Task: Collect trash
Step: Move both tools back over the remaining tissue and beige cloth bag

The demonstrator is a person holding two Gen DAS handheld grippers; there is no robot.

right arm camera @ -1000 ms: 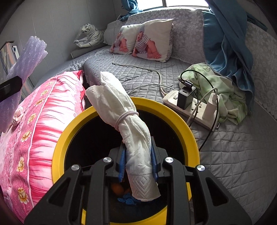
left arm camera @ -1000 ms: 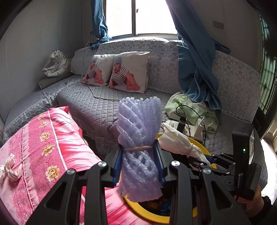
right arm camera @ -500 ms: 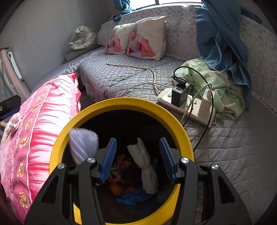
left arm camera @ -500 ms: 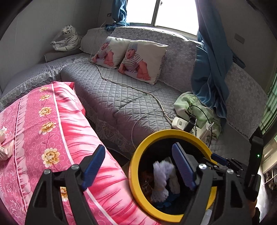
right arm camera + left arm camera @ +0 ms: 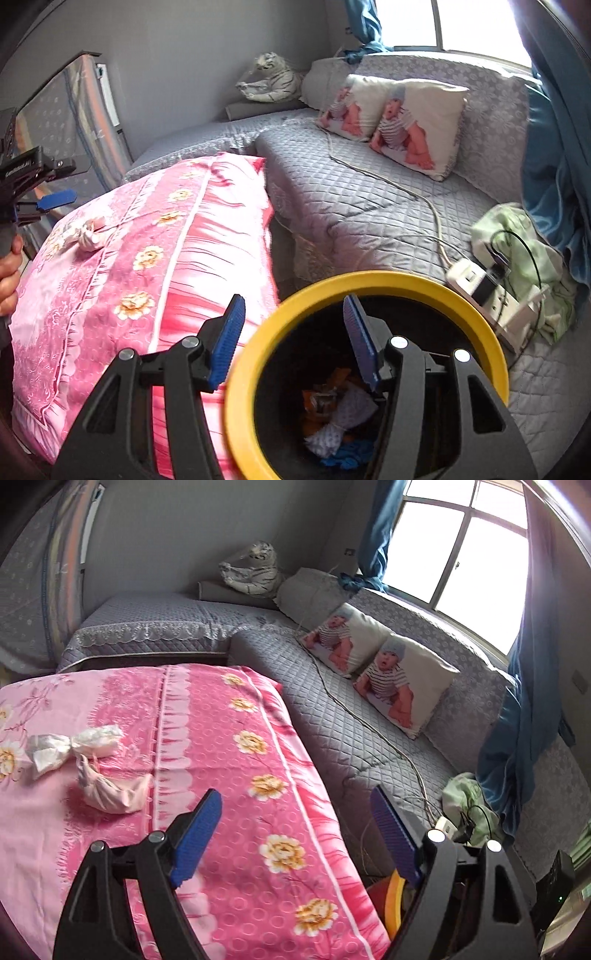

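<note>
Both pairs of blue-padded fingers were seen spread with nothing between them: the left gripper [image 5: 295,834] had just been opened wide and the right gripper [image 5: 293,339] had just been opened about halfway, the jaws of each having parted within the last moment. The right gripper was held over the near left rim of the yellow-rimmed bin [image 5: 436,286], one finger [image 5: 225,343] outside it over the pink cover [image 5: 177,258], the other [image 5: 360,343] above the dark inside. At the bin's bottom a pale tied bundle [image 5: 340,424] was seen lying among orange wrappers [image 5: 319,398] and a blue scrap [image 5: 347,456]. Two more tied bundles were left on the pink cover, touching each other: a white one [image 5: 70,744] and a pinkish one [image 5: 110,788] just nearer the left gripper, which was pointed across the cover towards them but kept apart from them. In the right wrist view the left gripper [image 5: 55,199] was seen at the far left edge, gripped by a hand [image 5: 9,273]. Beyond the cover a grey quilted sofa [image 5: 354,734] was seen, with two printed pillows [image 5: 399,686], a toy tiger [image 5: 255,572] in the corner, a cable [image 5: 391,184] run across the seat to a power strip [image 5: 480,288] just behind the bin, and a green cloth [image 5: 524,243] under blue curtains [image 5: 524,746].
</note>
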